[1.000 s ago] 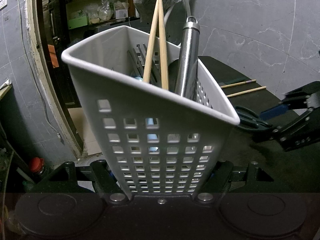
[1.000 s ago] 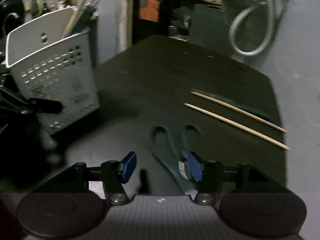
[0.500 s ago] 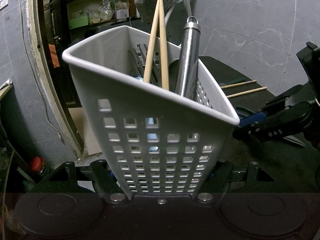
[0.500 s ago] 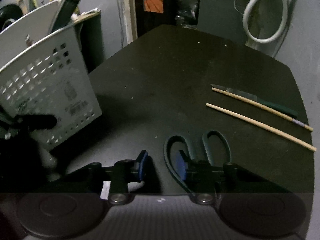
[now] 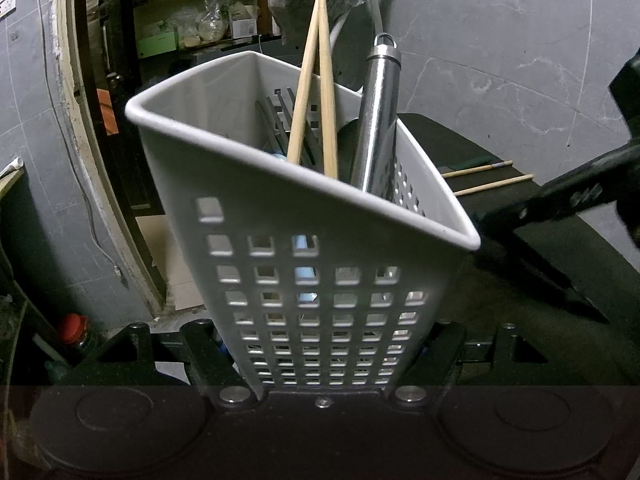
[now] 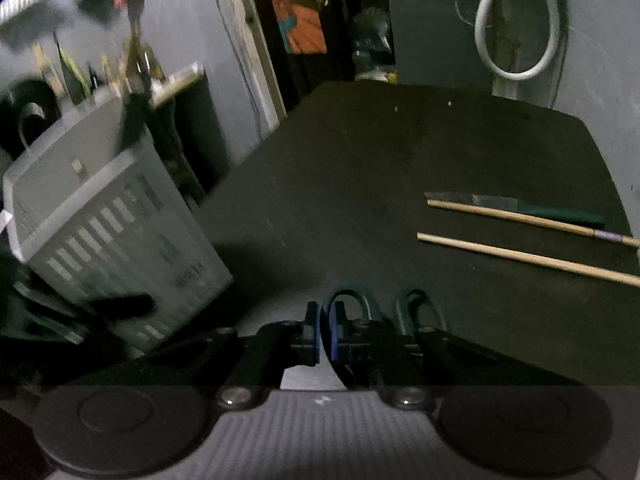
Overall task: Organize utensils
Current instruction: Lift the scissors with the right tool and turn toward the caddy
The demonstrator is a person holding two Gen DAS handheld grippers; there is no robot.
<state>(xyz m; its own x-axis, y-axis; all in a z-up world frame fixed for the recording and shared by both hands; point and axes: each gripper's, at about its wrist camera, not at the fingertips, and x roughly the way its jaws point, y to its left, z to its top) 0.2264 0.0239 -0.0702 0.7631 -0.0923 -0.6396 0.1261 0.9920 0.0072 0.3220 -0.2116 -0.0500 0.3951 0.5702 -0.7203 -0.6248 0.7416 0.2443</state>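
My left gripper [image 5: 324, 356] is shut on the base of a white perforated basket [image 5: 304, 264], which it holds tilted. In the basket stand two wooden chopsticks [image 5: 316, 92], a steel handle [image 5: 380, 120] and some darker utensils. The right wrist view shows the same basket [image 6: 108, 232] at the left. My right gripper [image 6: 325, 334] is shut on the left handle ring of black scissors [image 6: 420, 308]. In the left wrist view the scissors' blades [image 5: 560, 292] point down at the right of the basket.
Two loose chopsticks [image 6: 520, 256] and a knife with a green handle [image 6: 520, 206] lie at the right of the black table [image 6: 380, 160]. Behind the table are a grey wall, a looped hose [image 6: 520, 40] and a dark doorway with shelves.
The right gripper's jaws have closed from wide apart onto the scissors' handle ring, and the gripper has rolled and shifted with them. The left gripper and basket have not moved.
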